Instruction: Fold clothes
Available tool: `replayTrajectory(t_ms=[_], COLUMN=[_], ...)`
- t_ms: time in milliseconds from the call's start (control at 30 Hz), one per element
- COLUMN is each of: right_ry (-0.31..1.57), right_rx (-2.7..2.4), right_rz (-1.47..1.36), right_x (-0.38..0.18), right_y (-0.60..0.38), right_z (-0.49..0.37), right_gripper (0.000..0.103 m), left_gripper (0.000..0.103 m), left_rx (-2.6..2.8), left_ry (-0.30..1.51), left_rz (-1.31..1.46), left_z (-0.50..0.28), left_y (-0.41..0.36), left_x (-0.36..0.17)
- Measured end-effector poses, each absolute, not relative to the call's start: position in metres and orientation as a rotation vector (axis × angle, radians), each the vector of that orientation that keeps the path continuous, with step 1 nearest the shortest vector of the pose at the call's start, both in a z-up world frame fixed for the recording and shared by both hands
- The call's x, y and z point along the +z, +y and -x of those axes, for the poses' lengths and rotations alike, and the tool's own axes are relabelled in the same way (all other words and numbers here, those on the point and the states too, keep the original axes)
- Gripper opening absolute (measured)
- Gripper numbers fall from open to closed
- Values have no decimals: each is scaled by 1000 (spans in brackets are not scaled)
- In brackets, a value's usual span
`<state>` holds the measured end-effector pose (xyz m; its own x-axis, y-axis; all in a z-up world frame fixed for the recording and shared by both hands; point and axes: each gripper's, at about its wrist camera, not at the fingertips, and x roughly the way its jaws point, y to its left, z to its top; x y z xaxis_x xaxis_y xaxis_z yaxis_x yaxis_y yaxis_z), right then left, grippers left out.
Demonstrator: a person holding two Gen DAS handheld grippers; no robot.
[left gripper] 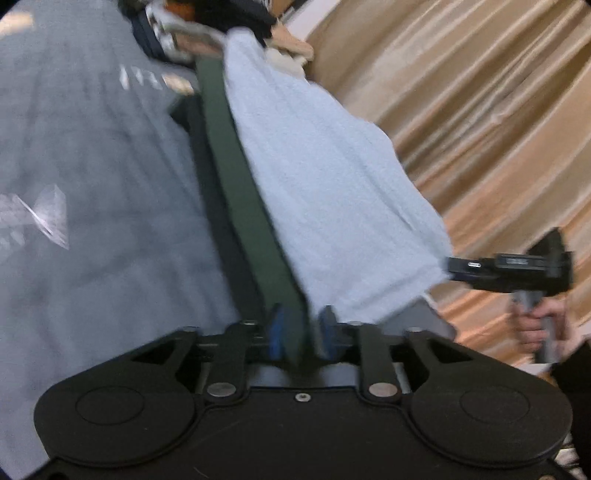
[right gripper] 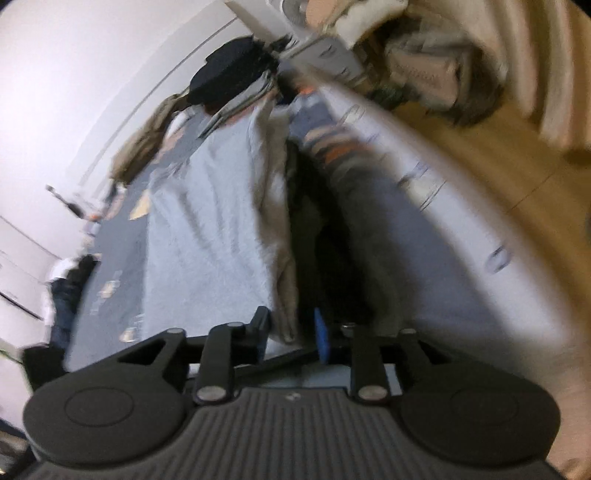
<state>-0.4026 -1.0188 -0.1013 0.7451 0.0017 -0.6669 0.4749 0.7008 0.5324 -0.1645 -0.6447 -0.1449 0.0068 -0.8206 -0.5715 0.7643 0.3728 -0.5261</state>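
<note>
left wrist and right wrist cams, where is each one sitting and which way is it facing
Left wrist: on the left gripper, looking along a dark green fabric strip and light blue towel-like cloth; the right gripper and hand show.
Right wrist: on the right gripper, looking along the bed; only its fingers show.
Shared: the light blue cloth.

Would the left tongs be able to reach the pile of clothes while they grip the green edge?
Probably not: the left tongs grip the green edge; the pile lies beyond.

Two tools (left gripper: 301, 334) (right gripper: 290, 332), one light-blue garment (left gripper: 332, 192), one clothes pile (left gripper: 221, 29).
</note>
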Motion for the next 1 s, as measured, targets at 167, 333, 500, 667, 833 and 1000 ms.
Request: replayTrajectory(t_ms=[167, 333, 500, 667, 833, 1000], right_ry=[517, 526, 595, 566, 576, 589], right_rx=[-261, -116, -142, -115, -81, -68], right_rz=[-691, -717, -803, -829, -831, -841], right_x=[-56, -68, -112, -125, -135, -129], right_y=[-1009, -997, -1011, -1011, -1010, -1013], right_z=[410, 375, 358, 372, 378, 374], right_gripper=[35, 40, 40, 40, 40, 40], left_gripper=[50, 54, 54, 54, 55, 55], left_rx=[-1272, -1391, -1484, -1427, -1262, -1112], left_ry=[874, 926, 1029, 1063, 988, 950], left_rz=[183, 256, 285, 322, 451, 554], left_z=[150, 156, 151, 113, 50, 10], left_y=[-643, -684, -733, -763, -762, -763], left_x=[-113, -116, -135, -152, -152, -142])
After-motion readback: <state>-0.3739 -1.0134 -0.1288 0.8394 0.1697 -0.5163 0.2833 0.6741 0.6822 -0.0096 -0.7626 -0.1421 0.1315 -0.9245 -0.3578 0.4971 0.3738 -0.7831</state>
